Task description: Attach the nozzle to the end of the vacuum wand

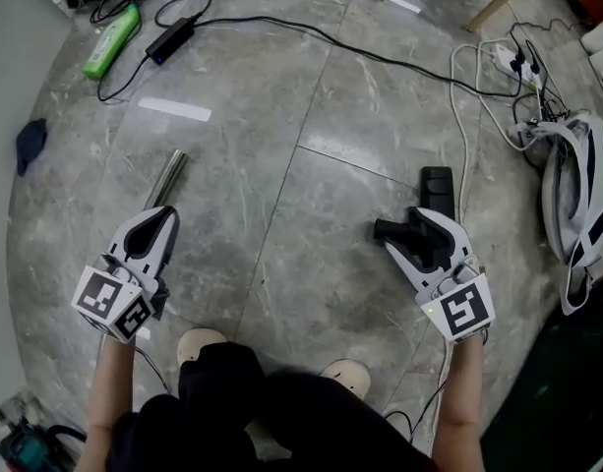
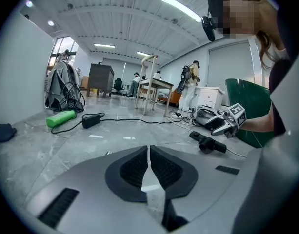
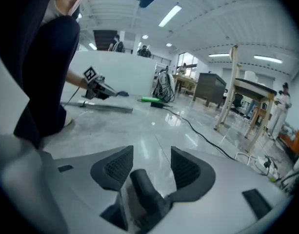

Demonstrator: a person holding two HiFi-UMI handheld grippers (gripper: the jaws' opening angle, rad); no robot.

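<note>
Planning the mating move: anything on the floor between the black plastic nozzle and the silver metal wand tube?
Nothing visible. The black plastic nozzle sits between the jaws of the open right gripper, the silver metal wand tube lies just ahead of the left gripper; only bare grey stone floor lies between them.

The left gripper (image 1: 159, 222) and the right gripper (image 1: 429, 229) each had a pale grey moulded shell with rounded shoulders and dark slotted recesses. The jaws carried dark grey ribbed pads (image 2: 134, 167). A white marker cube (image 1: 112, 301) printed with black squares was mounted at each rear end; a small green light (image 1: 431, 310) showed on the right unit. The operator wore dark clothing (image 1: 232, 401) and pale shoes (image 1: 198, 342).
</note>
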